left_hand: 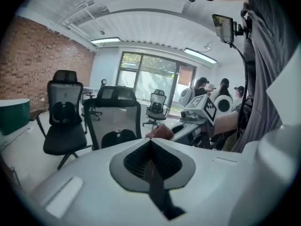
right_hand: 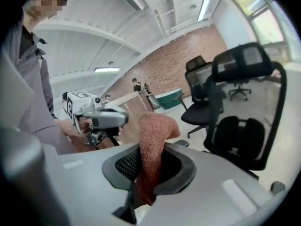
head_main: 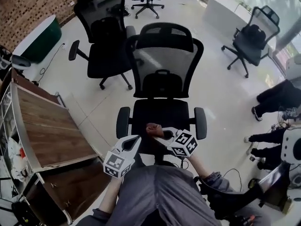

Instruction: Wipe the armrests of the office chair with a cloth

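Observation:
The black mesh office chair point(head_main: 162, 69) stands right in front of me, its left armrest point(head_main: 122, 122) and right armrest point(head_main: 201, 123) both bare. My right gripper point(head_main: 163, 134) hovers over the seat's front, shut on a reddish-brown cloth point(head_main: 152, 129). In the right gripper view the cloth point(right_hand: 155, 135) sticks up from between the jaws of that gripper point(right_hand: 150, 161), and the chair point(right_hand: 244, 107) is to the right. My left gripper point(head_main: 132, 143) hangs just left of it with its jaws shut and nothing in them. The left gripper view shows that gripper point(left_hand: 151, 149) pointing past the cloth point(left_hand: 162, 132).
A wooden desk point(head_main: 47, 126) runs along my left side. Other black office chairs point(head_main: 103, 41) point(head_main: 254, 36) stand behind and to the right. Seated people's legs point(head_main: 277, 95) are at the right edge. A green cabinet point(head_main: 40, 36) is at the far left.

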Motion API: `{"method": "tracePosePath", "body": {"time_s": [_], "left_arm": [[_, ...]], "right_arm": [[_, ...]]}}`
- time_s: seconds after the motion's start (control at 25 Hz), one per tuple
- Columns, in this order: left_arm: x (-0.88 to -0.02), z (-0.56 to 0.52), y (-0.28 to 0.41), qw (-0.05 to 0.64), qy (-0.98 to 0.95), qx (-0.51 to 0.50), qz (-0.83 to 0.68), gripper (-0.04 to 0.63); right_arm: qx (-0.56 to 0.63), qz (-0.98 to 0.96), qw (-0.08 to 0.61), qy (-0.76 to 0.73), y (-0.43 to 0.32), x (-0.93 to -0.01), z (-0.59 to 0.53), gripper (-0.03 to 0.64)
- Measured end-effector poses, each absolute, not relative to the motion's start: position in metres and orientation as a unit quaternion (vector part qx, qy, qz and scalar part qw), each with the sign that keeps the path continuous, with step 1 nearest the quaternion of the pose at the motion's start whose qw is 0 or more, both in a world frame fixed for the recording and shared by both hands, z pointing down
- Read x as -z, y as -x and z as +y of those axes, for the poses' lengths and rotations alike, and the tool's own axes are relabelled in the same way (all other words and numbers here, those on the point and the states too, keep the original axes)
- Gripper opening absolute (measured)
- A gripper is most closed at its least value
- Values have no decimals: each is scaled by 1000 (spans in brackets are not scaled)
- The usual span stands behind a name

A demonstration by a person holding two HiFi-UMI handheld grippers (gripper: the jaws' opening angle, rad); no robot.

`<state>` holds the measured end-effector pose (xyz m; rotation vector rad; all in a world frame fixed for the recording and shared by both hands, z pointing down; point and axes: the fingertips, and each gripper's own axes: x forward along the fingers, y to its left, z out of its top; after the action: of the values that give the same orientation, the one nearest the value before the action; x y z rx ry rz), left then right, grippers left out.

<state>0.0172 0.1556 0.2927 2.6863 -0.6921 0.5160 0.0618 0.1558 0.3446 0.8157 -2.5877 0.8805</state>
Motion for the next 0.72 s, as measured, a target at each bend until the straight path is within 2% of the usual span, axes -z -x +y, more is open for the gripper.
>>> {"method": "tracePosePath", "body": {"time_s": [0.2,0.32,0.72], "left_arm": [[-259,181,-93,116,-964,-172,-166,15],[-250,195,-115,104,-970,-167,-142,15],[-250,223,-129,116,-972,-157,-128,15]], "right_arm": [[-278,-863,72,-417,-160,-283,171,55],[-258,-843,51,-470,-191,-262,188,55],[-213,-849,66,-478,-191,-247,207,55]]}}
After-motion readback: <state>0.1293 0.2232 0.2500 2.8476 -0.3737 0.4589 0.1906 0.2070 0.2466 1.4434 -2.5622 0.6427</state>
